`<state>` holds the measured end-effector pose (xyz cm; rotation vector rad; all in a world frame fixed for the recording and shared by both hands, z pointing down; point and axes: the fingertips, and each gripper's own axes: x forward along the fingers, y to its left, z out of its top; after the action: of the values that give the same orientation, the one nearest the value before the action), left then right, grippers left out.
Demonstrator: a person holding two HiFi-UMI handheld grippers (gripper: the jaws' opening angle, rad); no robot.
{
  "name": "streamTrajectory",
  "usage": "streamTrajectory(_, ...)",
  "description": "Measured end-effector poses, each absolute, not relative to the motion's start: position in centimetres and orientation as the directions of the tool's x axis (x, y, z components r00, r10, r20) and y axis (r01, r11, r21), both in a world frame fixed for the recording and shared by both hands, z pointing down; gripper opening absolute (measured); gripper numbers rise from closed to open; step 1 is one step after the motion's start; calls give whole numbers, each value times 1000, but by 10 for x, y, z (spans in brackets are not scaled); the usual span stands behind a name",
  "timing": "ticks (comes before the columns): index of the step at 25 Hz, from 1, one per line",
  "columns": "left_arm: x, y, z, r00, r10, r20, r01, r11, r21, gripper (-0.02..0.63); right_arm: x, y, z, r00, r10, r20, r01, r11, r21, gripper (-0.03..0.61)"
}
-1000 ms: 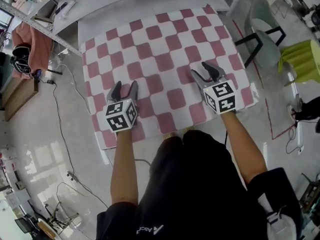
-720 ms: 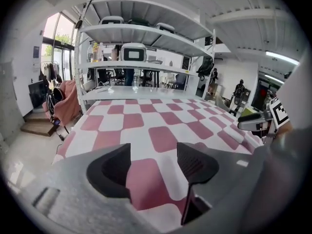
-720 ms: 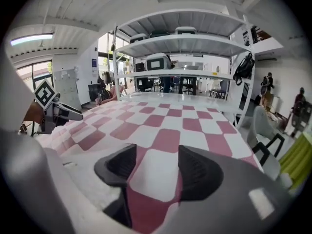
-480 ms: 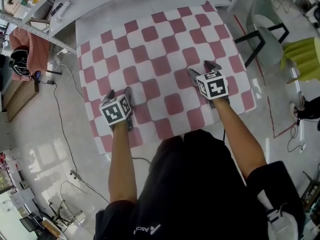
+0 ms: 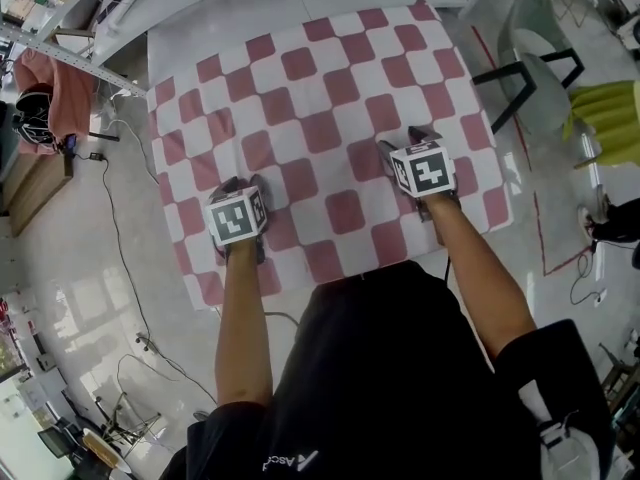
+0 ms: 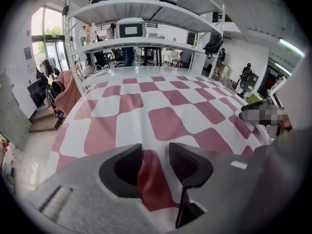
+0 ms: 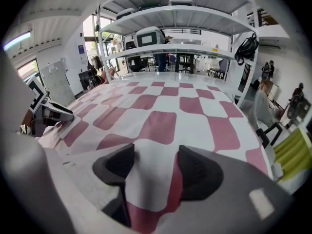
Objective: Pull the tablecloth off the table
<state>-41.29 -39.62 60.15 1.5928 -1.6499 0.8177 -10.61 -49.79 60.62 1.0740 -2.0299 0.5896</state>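
Note:
The pink-and-white checked tablecloth (image 5: 300,98) lies spread over the table (image 5: 210,8). Both grippers are tilted down onto its near part. My left gripper (image 5: 241,182) is at the near left. Its jaws have just been closing, and a red fold of tablecloth (image 6: 148,174) stands up between them, against the left jaw with a little slack at the right one. My right gripper (image 5: 405,140) is at the near right. Its jaws (image 7: 156,155) stand wide, having opened further a moment ago, with a hump of tablecloth (image 7: 151,184) bulging between them.
A grey chair (image 5: 535,58) and a yellow-green seat (image 5: 605,108) stand to the table's right. A metal shelf (image 5: 60,38) with a pink garment (image 5: 60,93) is at the left. Cables (image 5: 120,228) trail over the floor. Shelving (image 6: 141,43) stands beyond the table's far end.
Both grippers have come down and tipped forward onto the cloth. The left jaws have narrowed around a fold; the right jaws now stand wider.

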Motion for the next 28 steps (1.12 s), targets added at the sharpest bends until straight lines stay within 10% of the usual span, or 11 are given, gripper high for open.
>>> streamTrajectory(13,-401,-404,598,6,-583,813,-999,-39,-20,34,-128,-489,606,-383,-500,777,-815,579,-29,7)
streamTrajectory(28,-383,-371,565,153,-765,626,-981,-40,191,9,-135,-448,574,-569,-531,627,-802,529,-280,3)
